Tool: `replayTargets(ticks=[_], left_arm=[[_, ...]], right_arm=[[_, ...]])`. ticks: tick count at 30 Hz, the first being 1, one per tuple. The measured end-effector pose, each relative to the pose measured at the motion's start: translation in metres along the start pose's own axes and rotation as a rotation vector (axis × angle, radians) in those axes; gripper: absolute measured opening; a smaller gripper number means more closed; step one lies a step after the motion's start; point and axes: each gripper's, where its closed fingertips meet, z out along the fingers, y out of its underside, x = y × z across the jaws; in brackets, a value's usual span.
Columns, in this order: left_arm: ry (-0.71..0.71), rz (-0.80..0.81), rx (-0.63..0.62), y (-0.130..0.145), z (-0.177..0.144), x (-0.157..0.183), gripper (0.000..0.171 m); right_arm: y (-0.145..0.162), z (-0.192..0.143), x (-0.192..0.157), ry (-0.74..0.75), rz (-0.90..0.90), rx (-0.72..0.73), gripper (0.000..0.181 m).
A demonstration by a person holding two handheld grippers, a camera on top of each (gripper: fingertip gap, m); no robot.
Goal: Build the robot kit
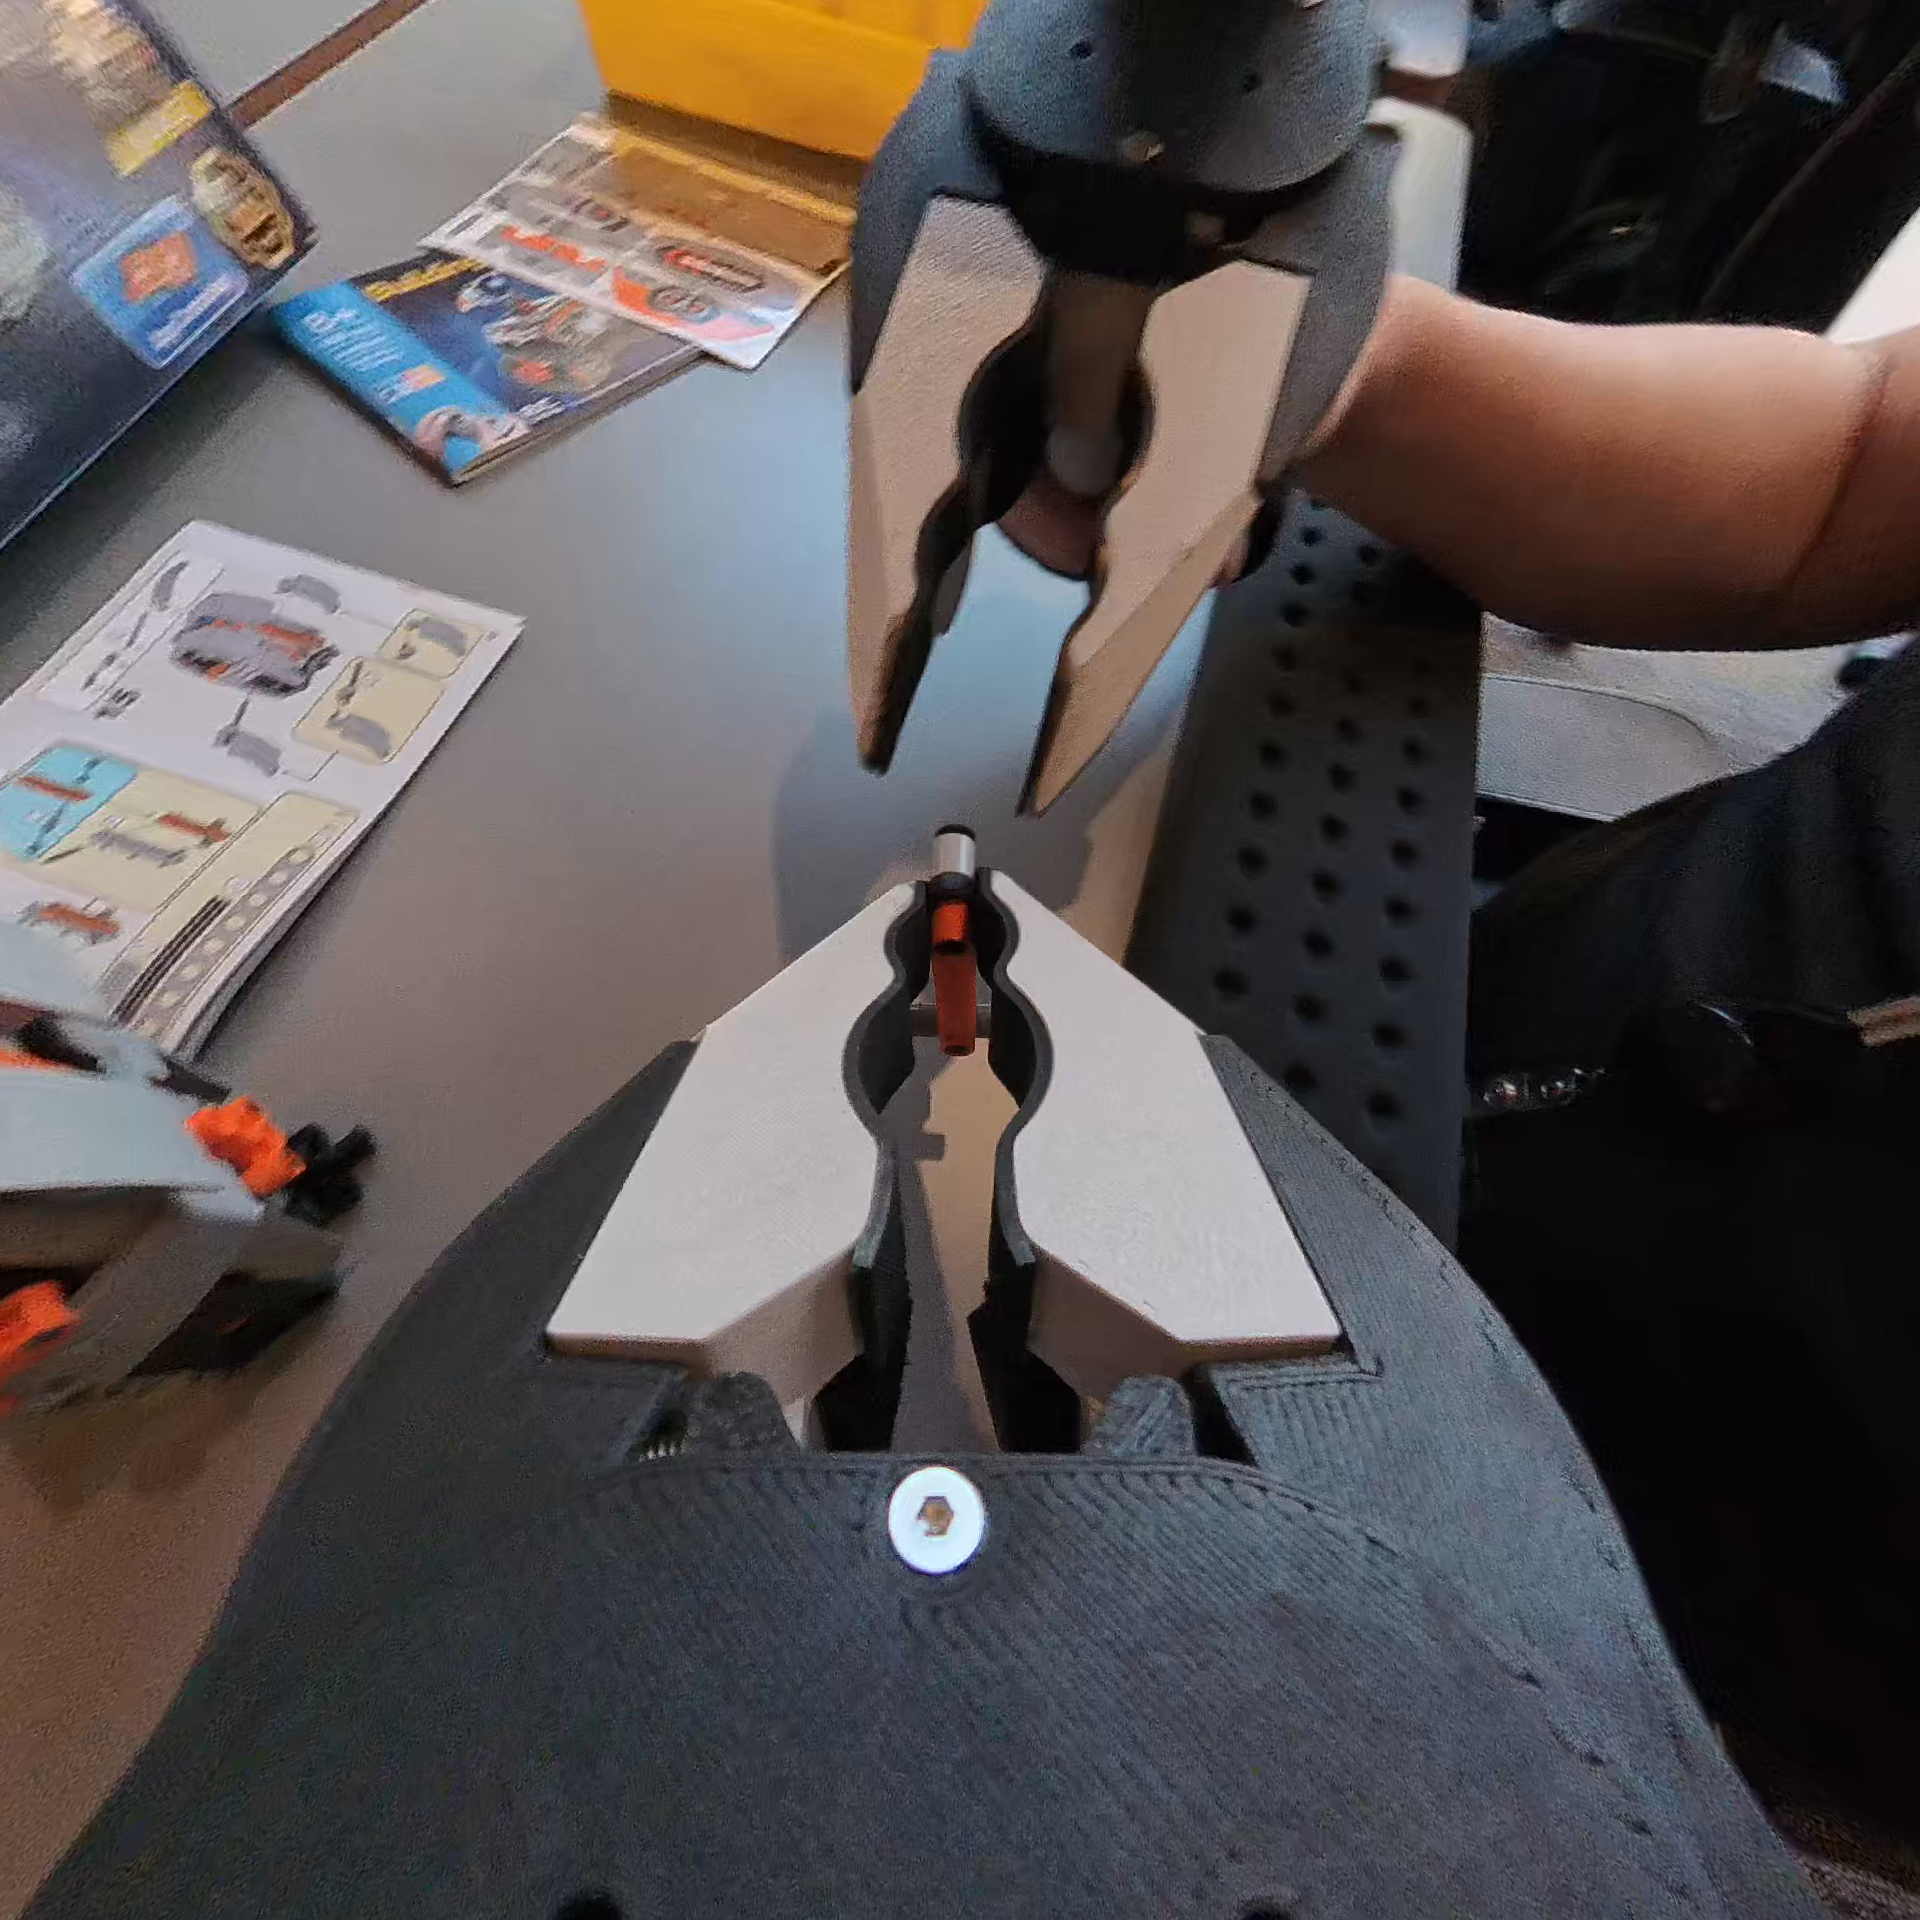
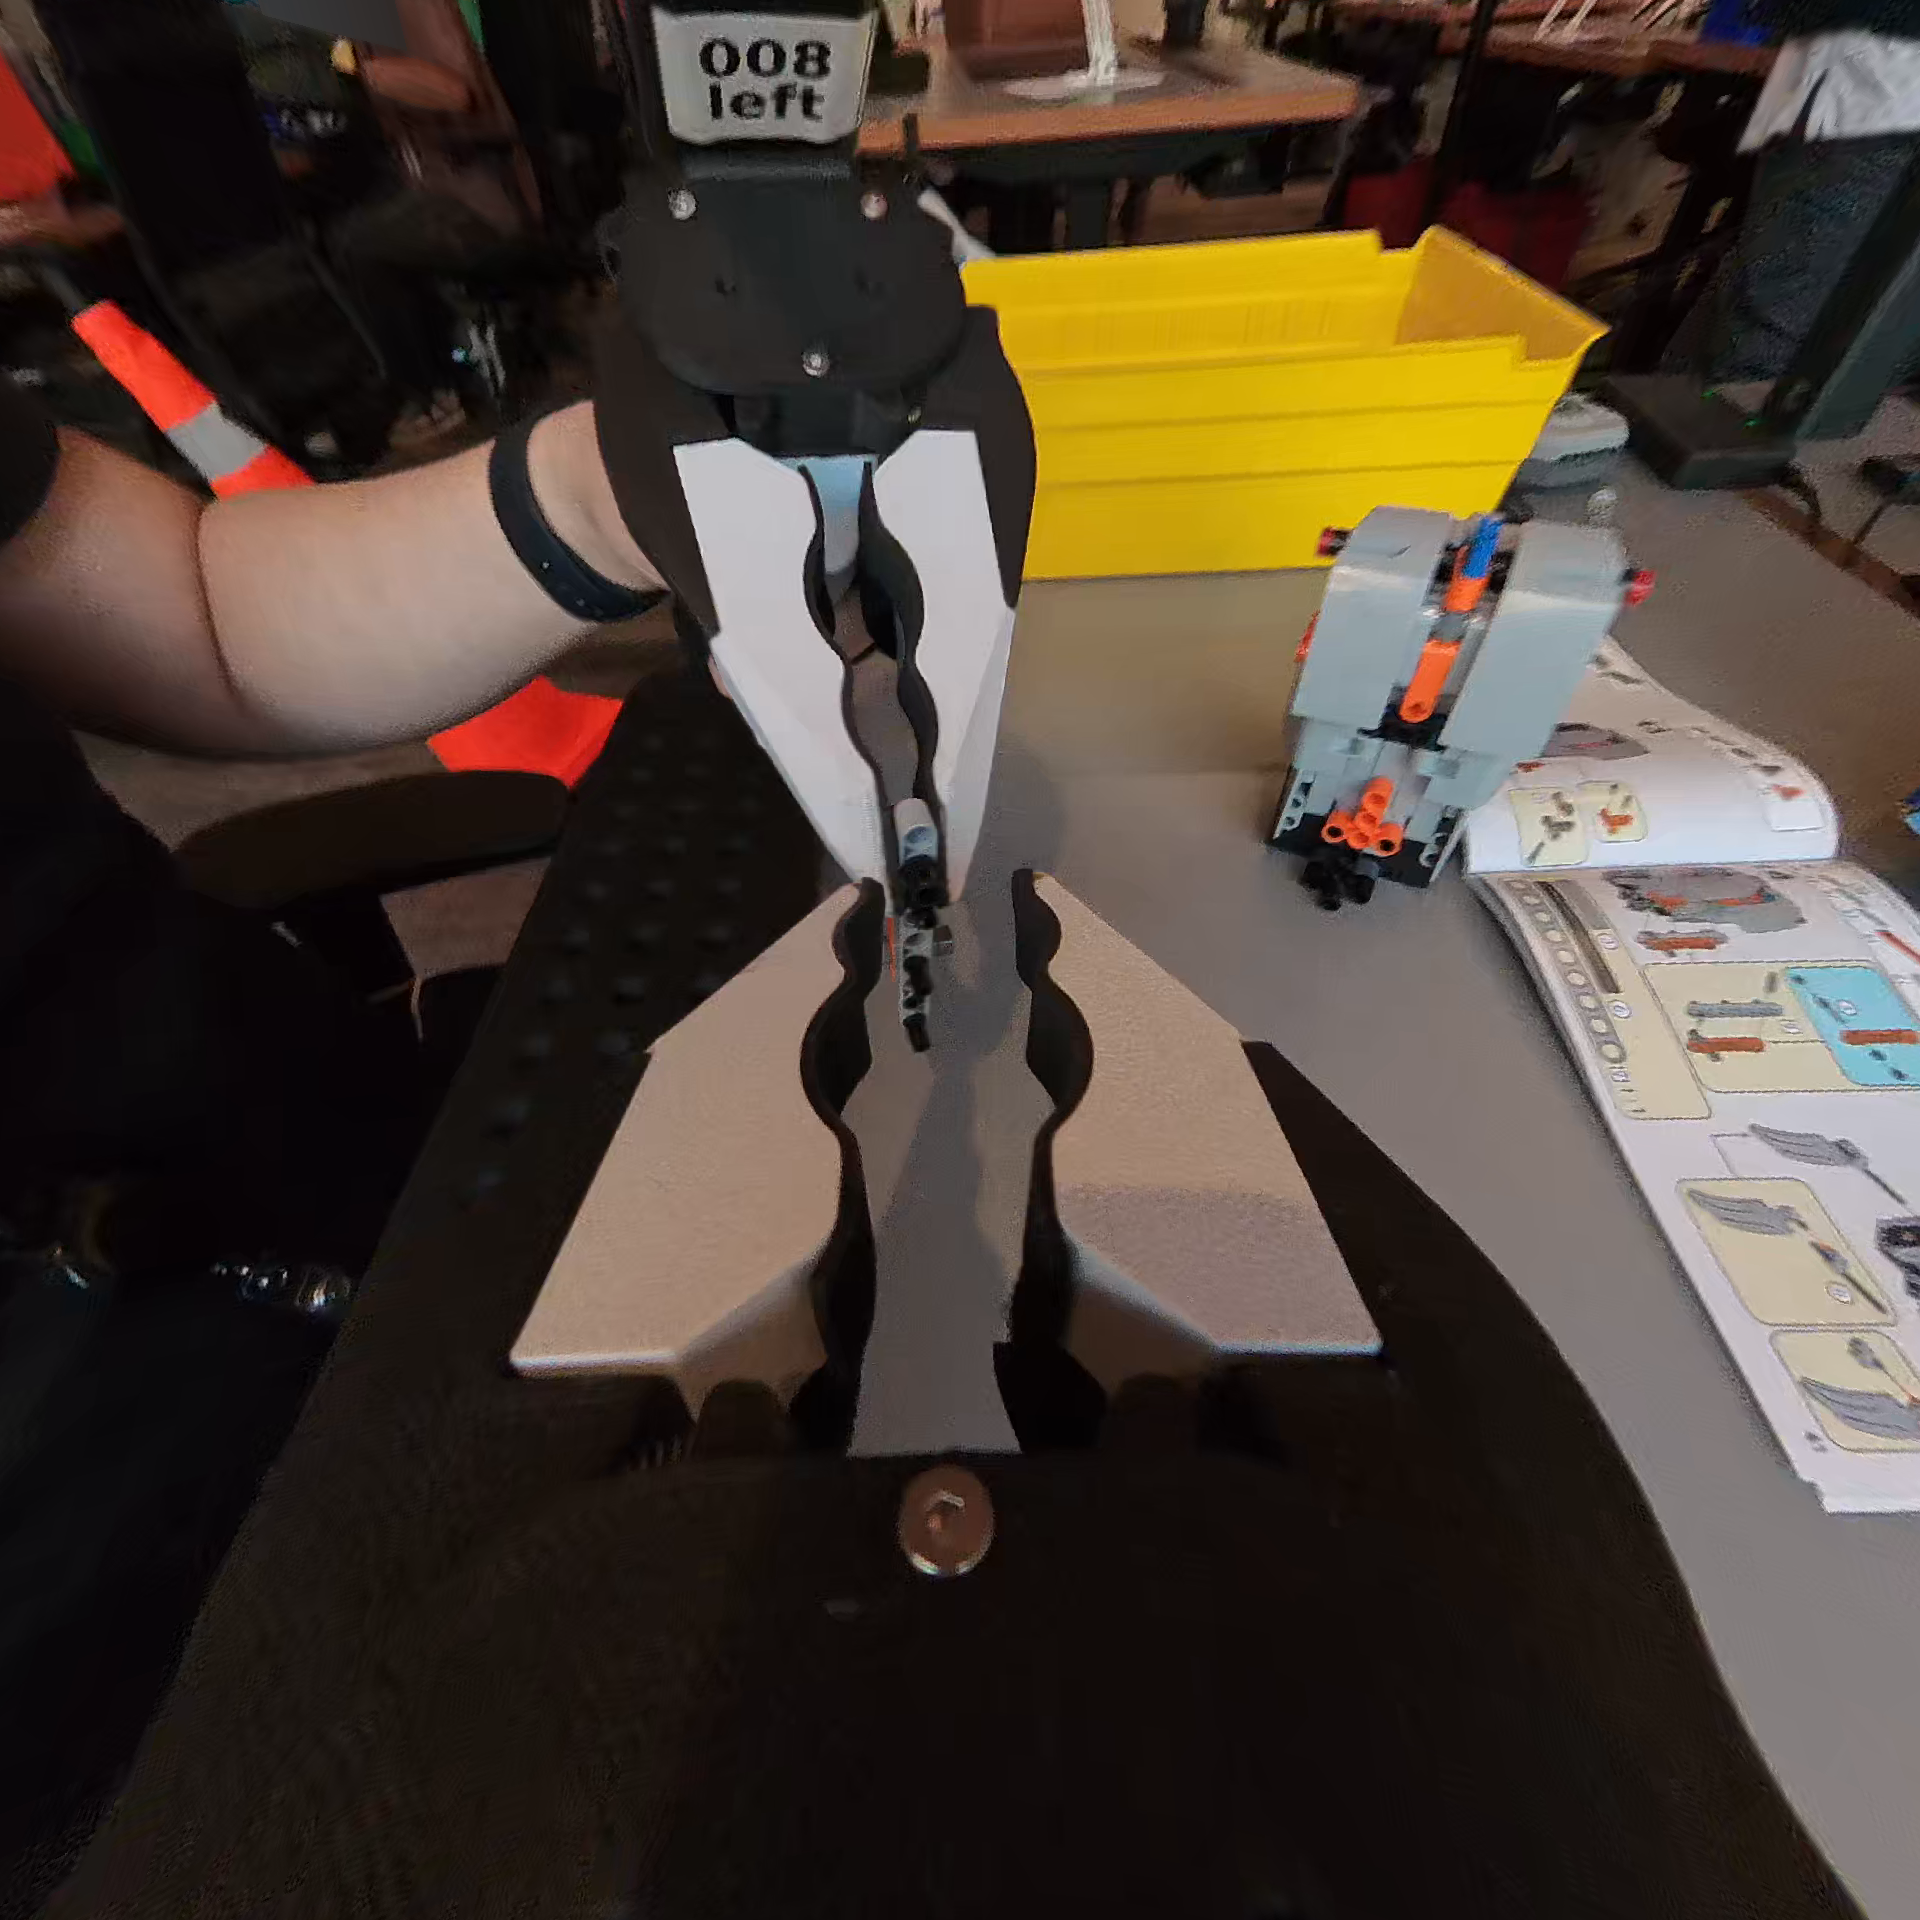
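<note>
two grippers meet nose to nose over a small pin assembly

the left gripper has its jaws pressed in on a small part stack, an orange pin with a grey sleeve and black stub poking out past the tips, held above the grey table. gripping it low leaves the far end free. in the right wrist view the stack appears as a thin grey and black strip hanging from those tips.

the right gripper faces it, jaws spread and empty, its tips either side of the strip and apparently not touching.

off to one side stand the grey and orange brick model, an open instruction booklet, a yellow bin and a perforated black chair back.
</note>
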Motion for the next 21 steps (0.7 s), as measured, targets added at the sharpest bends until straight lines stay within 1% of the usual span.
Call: replayTargets(ticks=[2,4,6,9,11,14,16,18,21], left_arm=[[0.023,0.021,0.018,0.003,0.006,0.006,0.006],[0.017,0.028,-0.005,0.011,0.012,0.006,0.006],[0.021,0.040,-0.009,0.017,0.016,0.007,0.006],[0.047,0.039,0.020,0.021,0.019,0.009,0.006],[0.030,0.047,0.030,0.026,0.018,0.007,0.007],[-0.019,0.073,0.015,0.036,0.012,0.003,0.013],[-0.044,0.091,0.026,0.038,0.008,0.004,0.015],[-0.065,0.118,0.033,0.039,0.006,0.005,0.012],[-0.101,0.156,0.007,0.044,0.008,0.001,0.005]], right_arm=[[0.007,0.006,-0.008,-0.055,0.004,-0.030,0.017],[0.016,0.009,-0.012,-0.097,0.020,-0.070,0.006],[0.023,0.011,-0.013,-0.107,0.026,-0.100,0.005],[0.029,0.011,-0.016,-0.116,0.016,-0.132,0.004],[0.032,0.014,-0.015,-0.101,0.002,-0.137,0.003],[0.036,0.017,-0.016,-0.094,-0.010,-0.156,0.003],[0.037,0.018,-0.018,-0.106,-0.007,-0.157,0.000],[0.040,0.020,-0.017,-0.105,-0.003,-0.169,0.000],[0.045,0.021,-0.014,-0.090,-0.027,-0.189,0.000]])
